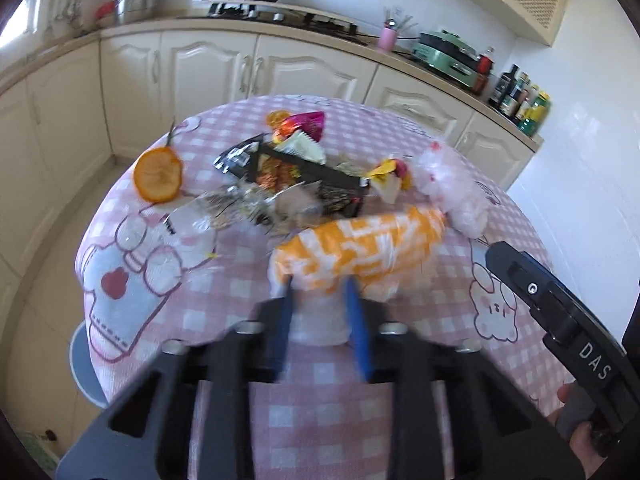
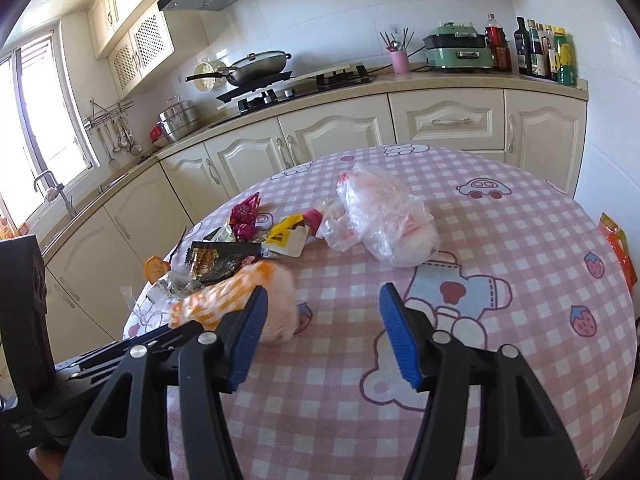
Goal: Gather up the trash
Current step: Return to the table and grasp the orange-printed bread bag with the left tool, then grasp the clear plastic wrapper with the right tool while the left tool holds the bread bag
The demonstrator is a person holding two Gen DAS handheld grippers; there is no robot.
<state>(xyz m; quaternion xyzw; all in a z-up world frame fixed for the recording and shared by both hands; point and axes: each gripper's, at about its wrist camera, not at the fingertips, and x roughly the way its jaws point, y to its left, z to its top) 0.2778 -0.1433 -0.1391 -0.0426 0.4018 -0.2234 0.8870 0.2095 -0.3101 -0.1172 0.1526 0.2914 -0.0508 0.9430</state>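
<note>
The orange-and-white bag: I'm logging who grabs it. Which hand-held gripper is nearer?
Left. The left hand-held gripper pinches the orange-and-white bag's near end; the right hand-held gripper stands open beside it.

Orange-white checked bag (image 1: 360,248), pink-white gingham tablecloth (image 1: 320,420), blue tongs pads (image 2: 248,332).

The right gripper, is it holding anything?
No, the right gripper is open, with only the checked tablecloth between its blue pads.

A lidded frying pan (image 2: 256,65) on the stove (image 2: 296,86) — green appliance (image 2: 458,51) and bottles (image 2: 544,50) further along.
</note>
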